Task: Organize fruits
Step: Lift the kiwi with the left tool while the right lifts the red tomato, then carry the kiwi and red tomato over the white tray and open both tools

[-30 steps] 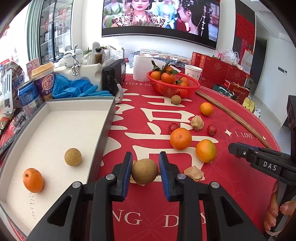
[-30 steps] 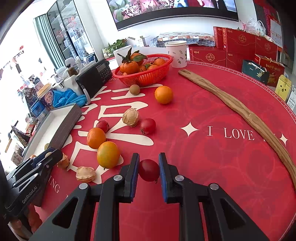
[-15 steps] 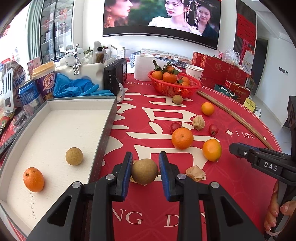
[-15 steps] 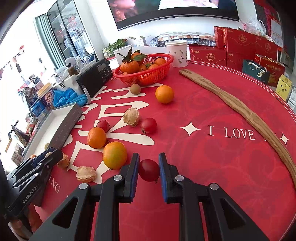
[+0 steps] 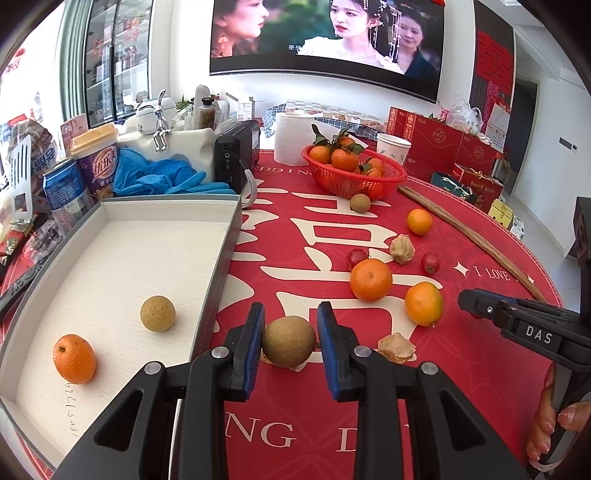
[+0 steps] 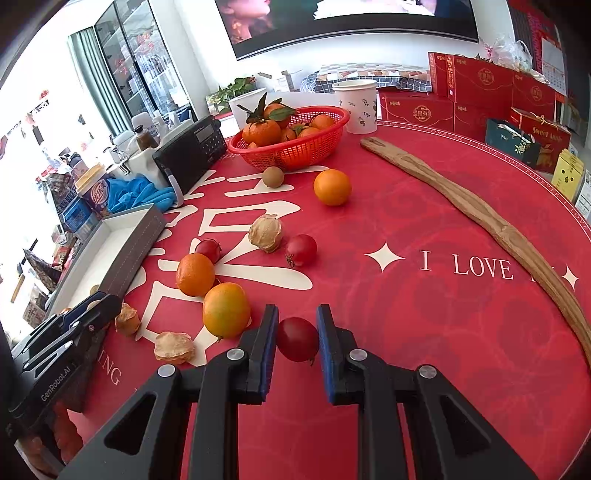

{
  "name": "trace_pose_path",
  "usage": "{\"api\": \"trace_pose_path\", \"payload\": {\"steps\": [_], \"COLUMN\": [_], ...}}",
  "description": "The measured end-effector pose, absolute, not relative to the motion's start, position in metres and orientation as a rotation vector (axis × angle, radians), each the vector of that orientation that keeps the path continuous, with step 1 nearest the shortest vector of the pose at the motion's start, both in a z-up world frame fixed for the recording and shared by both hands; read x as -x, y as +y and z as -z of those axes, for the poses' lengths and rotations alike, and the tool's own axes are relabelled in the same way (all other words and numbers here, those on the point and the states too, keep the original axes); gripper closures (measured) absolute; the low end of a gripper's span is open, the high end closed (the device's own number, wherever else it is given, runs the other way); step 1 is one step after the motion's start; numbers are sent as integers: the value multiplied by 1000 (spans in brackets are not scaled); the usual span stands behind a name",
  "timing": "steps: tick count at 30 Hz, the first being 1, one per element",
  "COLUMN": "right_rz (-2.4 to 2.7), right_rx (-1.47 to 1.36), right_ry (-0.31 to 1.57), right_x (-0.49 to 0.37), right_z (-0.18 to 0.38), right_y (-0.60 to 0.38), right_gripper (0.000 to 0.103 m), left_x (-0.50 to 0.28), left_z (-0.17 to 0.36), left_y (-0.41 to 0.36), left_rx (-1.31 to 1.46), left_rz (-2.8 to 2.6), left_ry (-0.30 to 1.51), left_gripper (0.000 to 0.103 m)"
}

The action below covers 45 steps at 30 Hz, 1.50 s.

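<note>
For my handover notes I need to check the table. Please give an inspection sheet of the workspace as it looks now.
Surface: red tablecloth with white lettering.
Job's things: white tray holds an orange and a brown fruit; others loose; red basket full.
Clutter: wooden stick, radio, blue gloves.
Grippers: left gripper shut on brown round fruit; right gripper shut on cherry tomato.
Cables: nothing seen.
Surroundings: television, red gift boxes.

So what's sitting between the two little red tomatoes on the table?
A papery husk fruit lies between the two cherry tomatoes, nearer the right one and a bit farther back. The right wrist view shows it best.
</note>
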State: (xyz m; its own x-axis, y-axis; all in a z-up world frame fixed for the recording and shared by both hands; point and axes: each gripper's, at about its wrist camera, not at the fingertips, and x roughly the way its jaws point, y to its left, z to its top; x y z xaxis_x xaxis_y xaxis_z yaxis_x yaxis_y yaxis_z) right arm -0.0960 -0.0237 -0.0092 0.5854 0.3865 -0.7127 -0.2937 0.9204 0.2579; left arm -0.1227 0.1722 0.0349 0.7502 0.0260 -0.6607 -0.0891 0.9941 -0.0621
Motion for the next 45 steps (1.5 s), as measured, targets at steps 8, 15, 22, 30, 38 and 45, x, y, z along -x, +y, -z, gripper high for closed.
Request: {"api": "trace_pose_path", "payload": {"steps": [8, 15, 22, 30, 38, 45], "right_rz": [-407, -440, -476, -646, -811, -864], "right_rx": [-118, -143, -117, -99, -66, -45], "right_ry": [857, 856, 838, 900, 936, 1058], "right_x": [97, 97, 94, 73, 68, 62], "right_z": [8, 3, -18, -32, -30, 0], "right_y": [-21, -22, 1, 87, 181, 225], "right_gripper": [81, 81, 81, 81, 81, 81], "left_x": [123, 124, 126, 127, 130, 132], "left_z": [-38, -46, -53, -43, -28, -29], "left_y": [176, 189, 223, 272, 295, 296], "left_rx": [96, 127, 182, 302, 359, 326], "left_rz": [-74, -101, -171, -264, -283, -308], "left_ry": [711, 690, 678, 730, 805, 809], "left_gripper": [71, 71, 71, 71, 71, 71]}}
